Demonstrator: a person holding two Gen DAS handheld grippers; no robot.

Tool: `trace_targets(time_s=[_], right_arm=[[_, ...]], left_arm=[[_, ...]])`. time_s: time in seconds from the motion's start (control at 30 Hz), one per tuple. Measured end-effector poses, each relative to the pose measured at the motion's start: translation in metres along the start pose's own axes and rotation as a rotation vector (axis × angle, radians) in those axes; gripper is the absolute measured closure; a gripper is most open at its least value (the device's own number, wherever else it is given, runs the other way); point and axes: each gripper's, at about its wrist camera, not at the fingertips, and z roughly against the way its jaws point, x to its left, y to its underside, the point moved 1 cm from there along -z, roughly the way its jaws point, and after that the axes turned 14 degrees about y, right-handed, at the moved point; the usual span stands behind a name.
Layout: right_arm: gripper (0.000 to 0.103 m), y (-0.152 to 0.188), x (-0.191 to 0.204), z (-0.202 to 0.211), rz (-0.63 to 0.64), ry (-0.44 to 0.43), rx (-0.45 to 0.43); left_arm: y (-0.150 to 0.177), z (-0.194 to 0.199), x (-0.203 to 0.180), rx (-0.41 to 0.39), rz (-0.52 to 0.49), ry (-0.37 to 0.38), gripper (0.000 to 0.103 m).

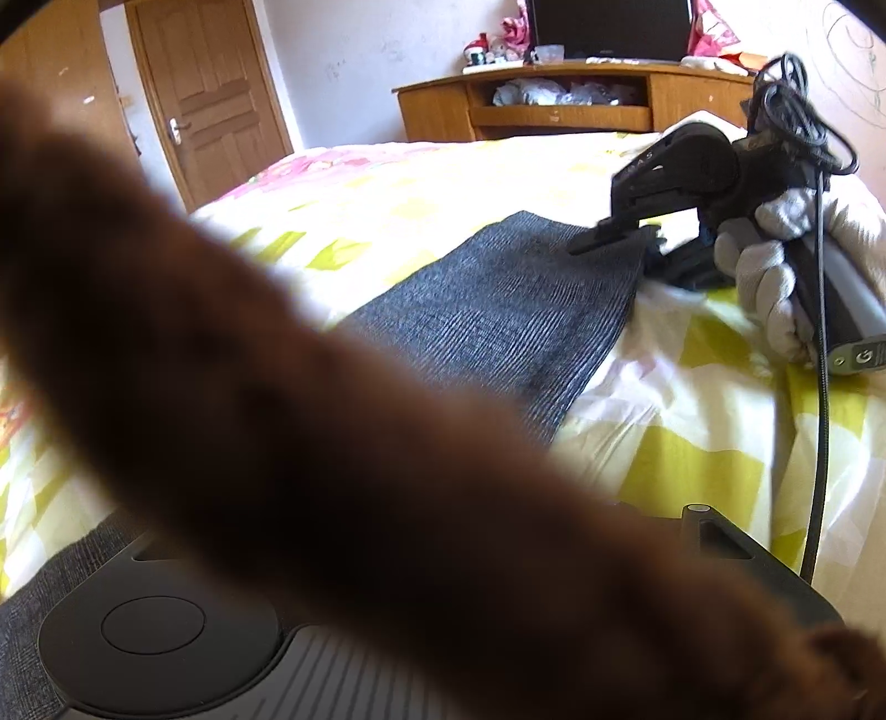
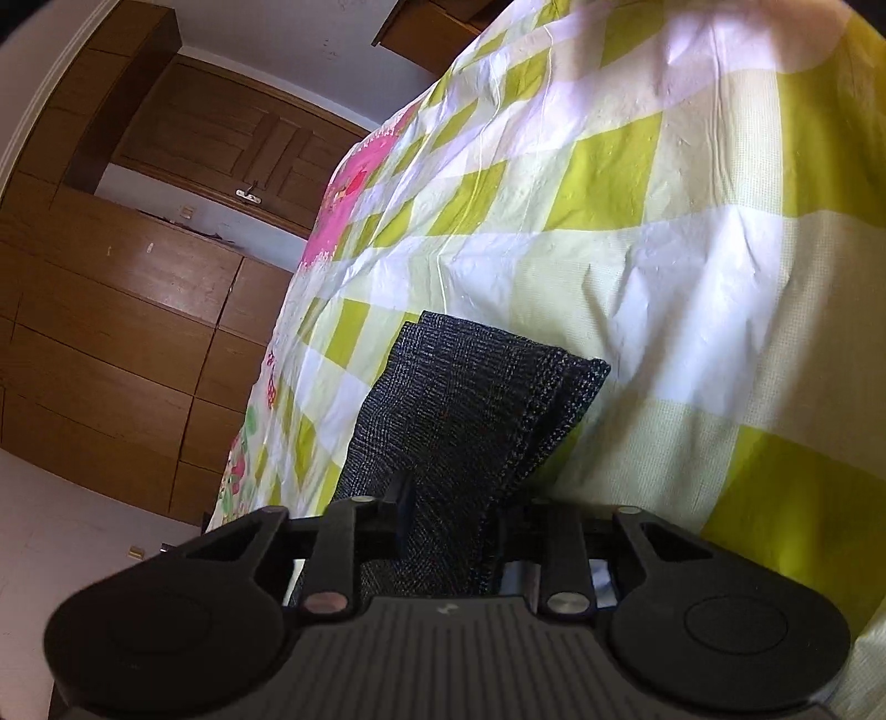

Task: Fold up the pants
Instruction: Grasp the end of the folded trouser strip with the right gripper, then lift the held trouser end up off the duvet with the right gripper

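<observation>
Dark grey pants (image 1: 498, 310) lie as a flat strip across the checked quilt (image 1: 692, 454). At their far corner sits my right gripper (image 1: 614, 235), held by a grey-gloved hand (image 1: 758, 277). In the right wrist view the right gripper (image 2: 443, 515) is shut on a folded edge of the pants (image 2: 470, 399), and the fabric runs up between its fingers. A blurred brown shape (image 1: 277, 387) very near the lens covers the left gripper's fingers; only its black body (image 1: 155, 626) and one finger mount show. Grey fabric (image 1: 33, 587) lies beside that body.
The yellow, white and pink quilt (image 2: 664, 221) covers the whole bed. A black cable (image 1: 819, 443) hangs from the right gripper. Beyond the bed stand a wooden door (image 1: 210, 99), a TV stand (image 1: 554, 105) with a dark screen (image 1: 609, 27), and wooden wardrobes (image 2: 111, 310).
</observation>
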Motion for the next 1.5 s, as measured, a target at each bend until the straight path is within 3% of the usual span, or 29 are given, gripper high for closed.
trace_targets(time_s=[0.17, 0.3, 0.43, 0.6, 0.73, 0.83, 0.93, 1.1, 1.2, 1.33, 1.5], right_arm=[[0.080, -0.012, -0.005, 0.037, -0.062, -0.070, -0.043], [0.080, -0.016, -0.019, 0.059, -0.081, -0.010, -0.061], [0.080, -0.018, -0.019, 0.090, -0.013, 0.044, -0.110], [0.079, -0.001, 0.029, 0.132, 0.176, 0.048, -0.219], [0.079, 0.028, 0.089, 0.149, 0.308, -0.036, -0.234], [0.079, 0.063, 0.142, 0.154, 0.442, -0.088, -0.224], [0.079, 0.116, 0.201, 0.148, 0.619, -0.130, -0.213], [0.079, 0.222, 0.282, 0.115, 0.873, -0.206, -0.120], [0.079, 0.291, 0.320, 0.089, 1.000, -0.253, -0.064], [0.079, 0.369, 0.356, 0.062, 1.136, -0.307, 0.025], [0.080, 0.457, 0.381, 0.055, 1.403, -0.353, 0.005]], left_arm=[[-0.001, -0.001, -0.005, 0.016, 0.048, 0.058, 0.028], [-0.002, -0.006, -0.020, 0.013, 0.098, 0.136, 0.029], [-0.002, 0.009, -0.034, -0.022, 0.101, 0.178, 0.028], [0.016, 0.048, -0.028, -0.065, 0.106, 0.123, 0.028], [0.039, 0.092, -0.003, -0.125, 0.171, 0.025, 0.027], [0.066, 0.128, 0.022, -0.153, 0.222, -0.068, 0.027], [0.095, 0.161, 0.044, -0.143, 0.252, -0.192, 0.027], [0.144, 0.206, 0.076, -0.158, 0.394, -0.348, 0.026], [0.167, 0.215, 0.085, -0.184, 0.510, -0.366, 0.026], [0.172, 0.223, 0.092, -0.242, 0.562, -0.361, 0.026], [0.185, 0.230, 0.101, -0.251, 0.641, -0.392, 0.028]])
